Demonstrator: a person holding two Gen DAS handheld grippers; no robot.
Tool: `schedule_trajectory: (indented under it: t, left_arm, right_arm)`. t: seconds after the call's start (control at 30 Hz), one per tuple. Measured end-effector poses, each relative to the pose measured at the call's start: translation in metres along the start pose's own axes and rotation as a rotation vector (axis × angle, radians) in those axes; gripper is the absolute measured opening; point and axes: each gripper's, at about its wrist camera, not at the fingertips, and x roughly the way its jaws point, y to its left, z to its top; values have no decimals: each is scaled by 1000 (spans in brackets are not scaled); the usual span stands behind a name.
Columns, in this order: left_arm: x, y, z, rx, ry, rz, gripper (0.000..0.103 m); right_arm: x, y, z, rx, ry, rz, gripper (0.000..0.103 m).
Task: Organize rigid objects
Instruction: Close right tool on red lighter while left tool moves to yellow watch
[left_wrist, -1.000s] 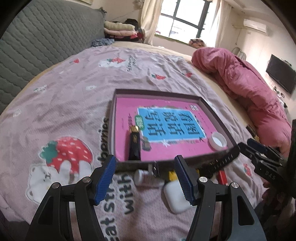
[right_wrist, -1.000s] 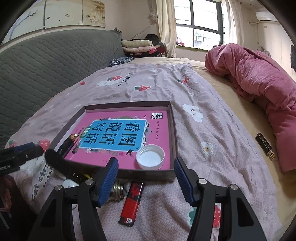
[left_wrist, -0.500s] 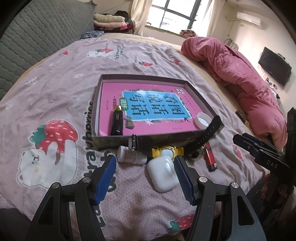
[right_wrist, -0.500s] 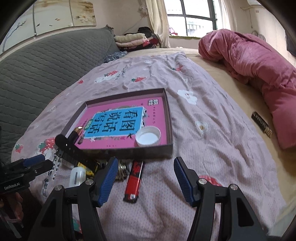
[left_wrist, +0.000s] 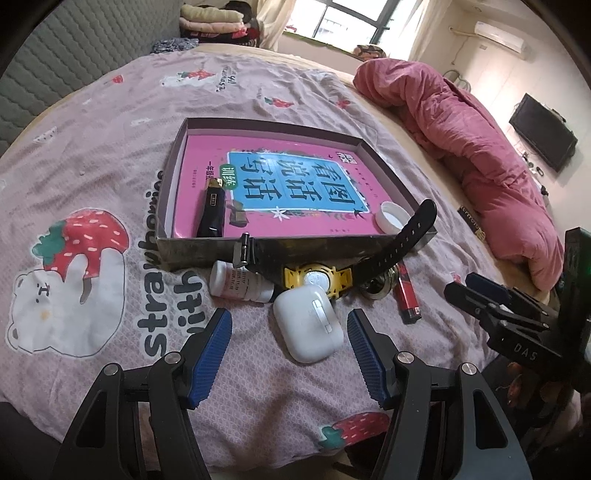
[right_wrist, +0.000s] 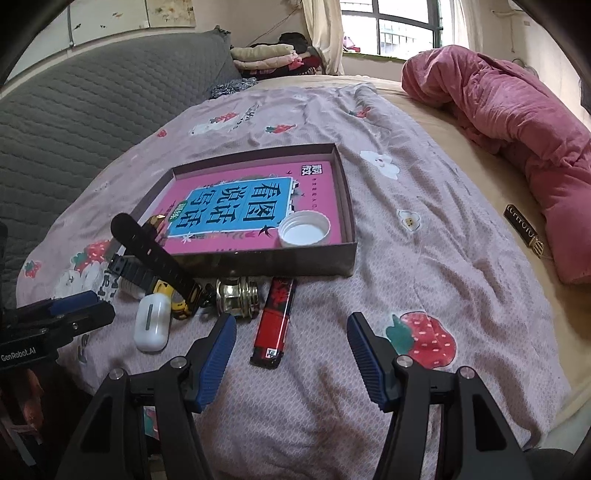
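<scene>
Now dipped lower and drawn back from the box (left_wrist: 280, 254), with left gripper (left_wrist: 288, 347) spread empty over the earbud case (left_wrist: 308, 323), right gripper (right_wrist: 290, 347) agape above the red lighter (right_wrist: 275, 325) outside the box's near wall, ready for first picks.

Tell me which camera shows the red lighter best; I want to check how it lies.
The right wrist view: the red lighter lies in full, unobstructed, on the blanket just ahead of the open right gripper, beside the brass cap. The left wrist view shows it small, foreshortened, near the watch.
</scene>
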Motion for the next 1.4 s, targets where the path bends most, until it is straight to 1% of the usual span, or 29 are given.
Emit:
schedule_trajectory:
  t: [0.23,0.4,0.53,0.63,0.7,0.9,0.97,1.1,1.17,1.3,1.33,1.4]
  left_arm:
    - [3,4,0,-25,11,-7,67]
    - [6,7,-1,-46,18,-36,66]
    - [13,7,0,-63,28,-64,57]
    - [20,9,3,-76,24,-75,56]
    - [21,10,6,-81,13,-73,49]
    - [26,12,12,-90,-12,-82,48]
    - [27,12,15,-85,-21,-81,44]
    - [28,11,21,-59,-42,-70,41]
    - [28,10,23,-46,-52,-64,39]
    - [33,9,25,-41,-50,-70,38]
    - [34,9,26,-40,-48,-70,35]
    - [38,9,26,-38,-45,-62,35]
  right_arm:
    - [-2,4,-2,-13,6,5,62]
    - [-1,4,-2,-11,9,8,62]
    - [2,6,-1,-15,17,10,62]
    - [3,7,-1,-14,16,13,62]
    - [5,7,0,-14,20,16,62]
    - [12,6,-1,-6,34,19,62]
    - [14,6,-1,0,44,21,62]
    - [21,6,-4,-1,67,16,62]
    - [26,8,-6,-7,83,11,62]
    - [33,8,-7,-4,95,4,62]
    - [36,8,-6,-2,98,3,62]
    - [41,8,-6,-5,106,0,62]
